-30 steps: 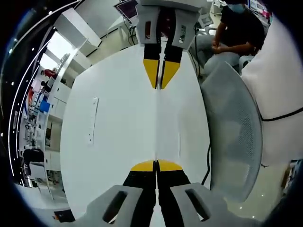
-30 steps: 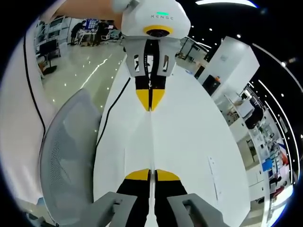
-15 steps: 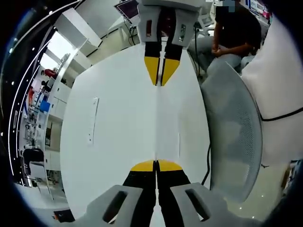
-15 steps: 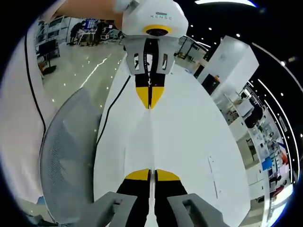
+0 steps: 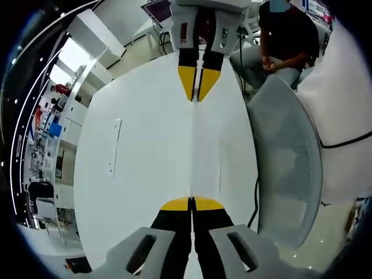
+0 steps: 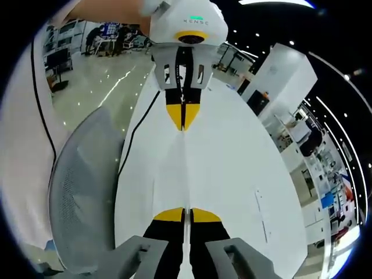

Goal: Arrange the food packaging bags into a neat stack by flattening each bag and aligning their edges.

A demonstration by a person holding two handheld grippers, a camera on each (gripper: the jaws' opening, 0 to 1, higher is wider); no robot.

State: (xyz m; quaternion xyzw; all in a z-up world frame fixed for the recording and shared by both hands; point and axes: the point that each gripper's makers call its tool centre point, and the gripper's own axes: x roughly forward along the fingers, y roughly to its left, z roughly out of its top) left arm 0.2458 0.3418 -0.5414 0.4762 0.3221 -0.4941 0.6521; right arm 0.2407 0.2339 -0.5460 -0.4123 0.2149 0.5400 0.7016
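White table (image 5: 145, 151); grey mesh chair (image 5: 288, 168); yellow-tipped black fingers (image 5: 177, 204).

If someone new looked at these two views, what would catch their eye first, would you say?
Probably the two yellow-tipped grippers facing each other over the white table: the right gripper and the left gripper, both shut on a thin white bag stretched edge-on between them. Next, the grey mesh chair beside the table.

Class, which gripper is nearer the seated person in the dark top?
Right. The right gripper is at the table end beside the person; the left gripper is at the opposite end.
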